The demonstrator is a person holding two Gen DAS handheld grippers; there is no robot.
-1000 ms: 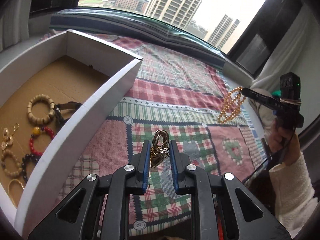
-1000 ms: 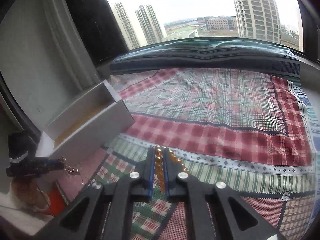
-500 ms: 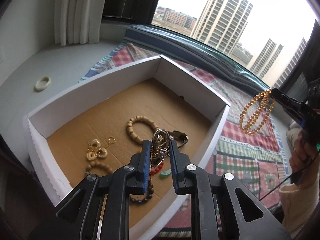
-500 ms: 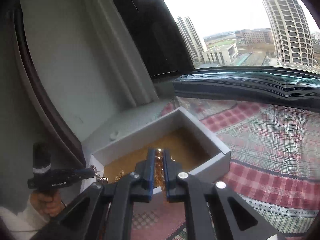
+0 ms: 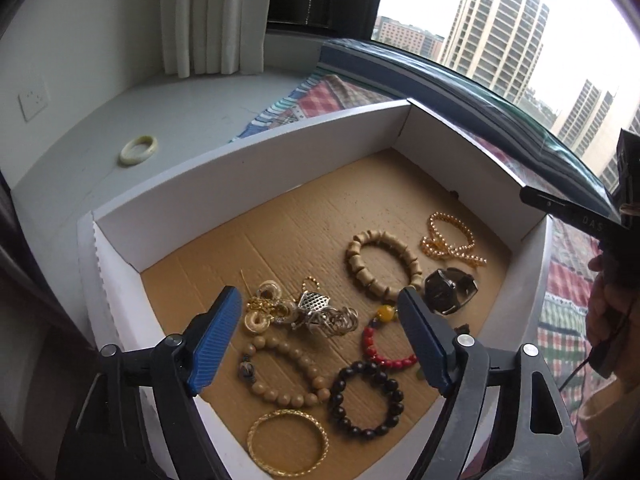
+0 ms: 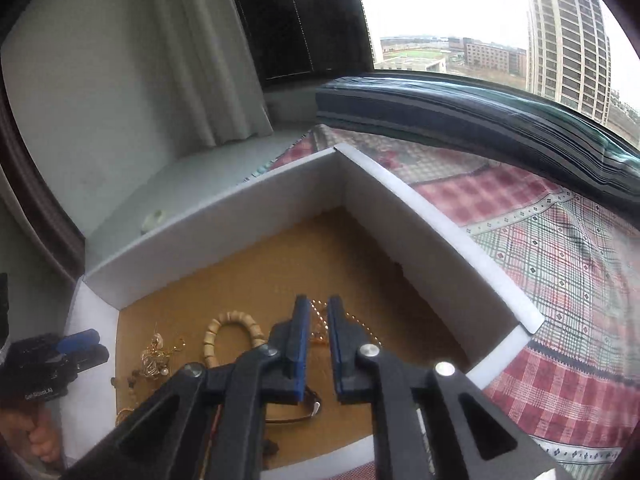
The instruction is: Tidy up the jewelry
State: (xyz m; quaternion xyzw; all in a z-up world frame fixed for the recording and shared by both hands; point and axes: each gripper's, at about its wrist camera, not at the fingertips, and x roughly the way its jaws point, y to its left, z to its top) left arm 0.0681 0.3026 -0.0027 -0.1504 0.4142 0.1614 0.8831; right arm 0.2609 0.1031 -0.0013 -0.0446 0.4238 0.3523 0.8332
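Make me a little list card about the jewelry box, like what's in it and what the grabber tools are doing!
box: white box with brown cardboard floor
inside: wooden bead bracelet, gold bead strand, watch, black bead bracelet, gold bangle, silver tangle
outside: pale ring on the sill
left tool: open, empty
right tool: open, over the box

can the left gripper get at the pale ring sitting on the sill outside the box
Probably yes. The left gripper is open and empty above the box; the pale ring lies bare on the sill beyond its far wall, so lift over that.
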